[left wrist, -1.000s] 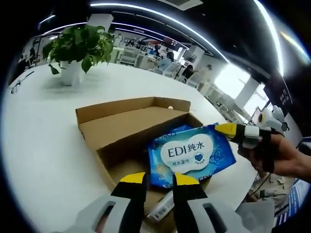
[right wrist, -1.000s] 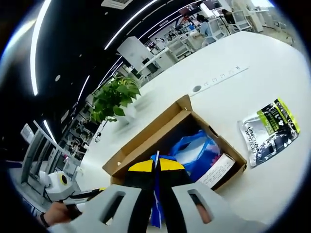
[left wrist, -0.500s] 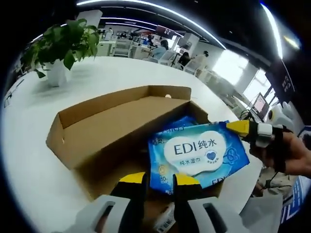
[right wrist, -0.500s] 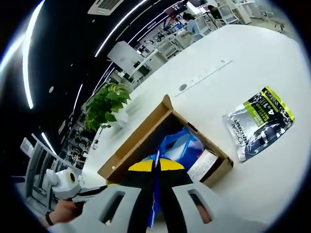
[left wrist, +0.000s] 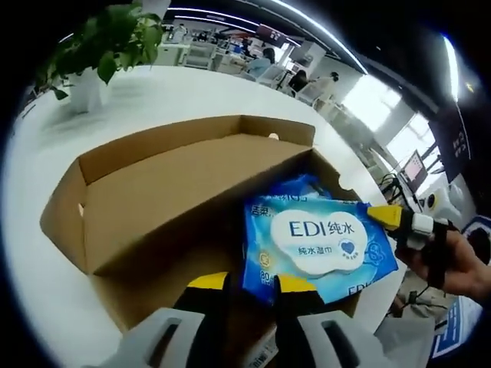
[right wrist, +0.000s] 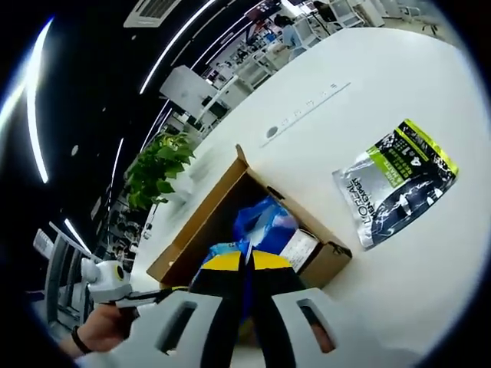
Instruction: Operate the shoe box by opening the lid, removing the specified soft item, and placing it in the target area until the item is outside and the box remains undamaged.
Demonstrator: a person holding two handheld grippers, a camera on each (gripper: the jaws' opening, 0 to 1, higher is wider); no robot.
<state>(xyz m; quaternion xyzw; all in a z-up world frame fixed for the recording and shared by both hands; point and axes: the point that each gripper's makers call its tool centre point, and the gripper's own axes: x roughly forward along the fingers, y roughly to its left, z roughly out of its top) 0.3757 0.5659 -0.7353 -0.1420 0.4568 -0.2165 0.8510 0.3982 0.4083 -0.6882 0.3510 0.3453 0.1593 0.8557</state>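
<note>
Wet-wipe pack (left wrist: 318, 249), blue with white label reading "EDI", is lifted over the open shoe box (left wrist: 176, 192), tilted, one edge pinched by the right gripper (left wrist: 383, 215). In the left gripper view that gripper enters from the right, yellow tips pressed together on the pack's corner, with a person's hand (left wrist: 453, 264) behind it. In the right gripper view the same gripper (right wrist: 247, 262) has its 2 jaws pressed together with a thin blue edge of the pack (right wrist: 247, 249) between the tips.

Left gripper (left wrist: 252, 284) is held low over the near side of the box, jaws slightly apart with a narrow gap, nothing between them; the pack's lower edge lies just beyond the tips. In the right gripper view this gripper (right wrist: 146, 295) shows at lower left, held in a hand (right wrist: 100, 333).

Box: brown cardboard, lid flap (left wrist: 192, 165) folded back and standing open. Another blue packet (right wrist: 265, 222) and a white-labelled item (right wrist: 301, 247) lie inside.

Surface: white table (left wrist: 153, 96). A silver pouch (right wrist: 395, 180) with green and black print lies flat on it, well apart from the box. A potted plant (left wrist: 100, 46) stands beyond the box.

Room: open office, rows of desks and chairs, people seated far off, long ceiling light strips (right wrist: 165, 46), bright windows (left wrist: 376, 123).
</note>
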